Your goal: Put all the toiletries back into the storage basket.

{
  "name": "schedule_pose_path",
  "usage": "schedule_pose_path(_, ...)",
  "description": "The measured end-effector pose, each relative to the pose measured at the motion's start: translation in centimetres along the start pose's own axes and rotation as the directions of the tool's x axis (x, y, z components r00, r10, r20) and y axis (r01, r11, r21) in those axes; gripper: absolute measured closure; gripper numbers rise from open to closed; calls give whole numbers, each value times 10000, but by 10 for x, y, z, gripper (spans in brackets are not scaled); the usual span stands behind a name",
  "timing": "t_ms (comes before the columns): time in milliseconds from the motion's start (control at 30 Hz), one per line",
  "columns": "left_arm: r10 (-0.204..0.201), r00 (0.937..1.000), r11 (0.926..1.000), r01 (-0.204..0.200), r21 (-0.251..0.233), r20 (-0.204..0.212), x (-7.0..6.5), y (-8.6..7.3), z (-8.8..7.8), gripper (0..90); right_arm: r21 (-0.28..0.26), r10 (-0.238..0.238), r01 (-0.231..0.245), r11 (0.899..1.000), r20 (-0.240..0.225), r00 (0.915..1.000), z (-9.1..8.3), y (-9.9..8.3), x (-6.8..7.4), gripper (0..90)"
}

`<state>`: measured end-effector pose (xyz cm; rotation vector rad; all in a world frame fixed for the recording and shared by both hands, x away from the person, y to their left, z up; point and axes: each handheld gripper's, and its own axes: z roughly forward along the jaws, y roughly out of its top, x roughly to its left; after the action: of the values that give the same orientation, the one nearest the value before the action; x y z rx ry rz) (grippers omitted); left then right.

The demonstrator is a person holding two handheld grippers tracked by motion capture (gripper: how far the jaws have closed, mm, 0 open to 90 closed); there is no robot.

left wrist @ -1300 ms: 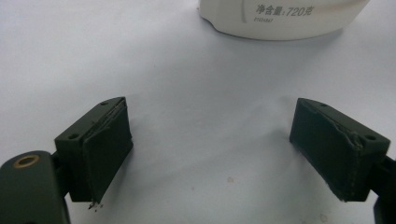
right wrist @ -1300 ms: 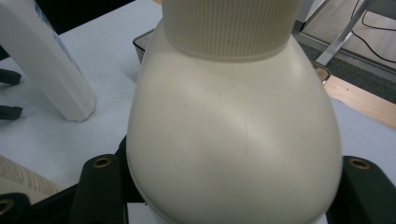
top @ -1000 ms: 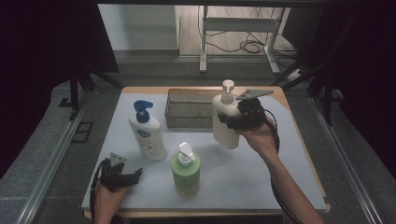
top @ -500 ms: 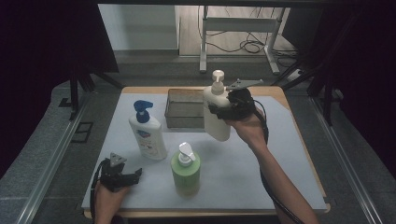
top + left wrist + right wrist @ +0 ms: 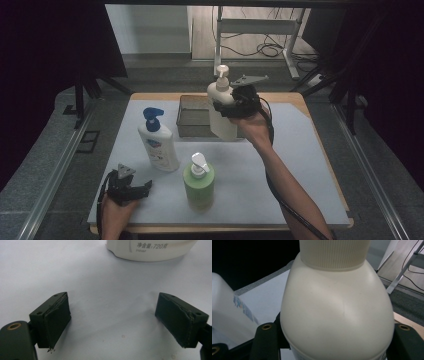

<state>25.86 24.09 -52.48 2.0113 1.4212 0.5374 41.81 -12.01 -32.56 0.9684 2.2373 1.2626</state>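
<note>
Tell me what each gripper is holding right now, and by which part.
The right gripper grips the cream pump bottle by its upper body, just under the shoulder. The left gripper holds nothing, its jaws open.

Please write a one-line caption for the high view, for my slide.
Right gripper holds a cream pump bottle above the mesh basket; left gripper rests open on the table.

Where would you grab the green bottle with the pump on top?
Probably around the middle of the green bottle, coming in level from the side. It stands upright, its body is round and even, and the pump head on top is narrow and slippery-looking.
</note>
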Motion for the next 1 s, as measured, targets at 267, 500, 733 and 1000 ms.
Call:
schedule_pose_path(267,-4,10000,10000,4,5,-1,0,0,0,123,-215,91,-85,9997,287,9995,18,12,-2,382)
schedule_pose_path(500,-11,10000,10000,11,3,-1,0,0,0,122,-397,33,-18,9992,393,9992,30,18,-3,382)
schedule_pose_path(733,-20,10000,10000,20,3,-2,0,0,0,122,-503,274,-246,9984,560,9981,50,22,-5,381)
schedule_pose_path(1000,-70,10000,10000,70,-9,-5,0,0,0,122,-593,427,-390,9975,621,9972,69,22,-6,382)
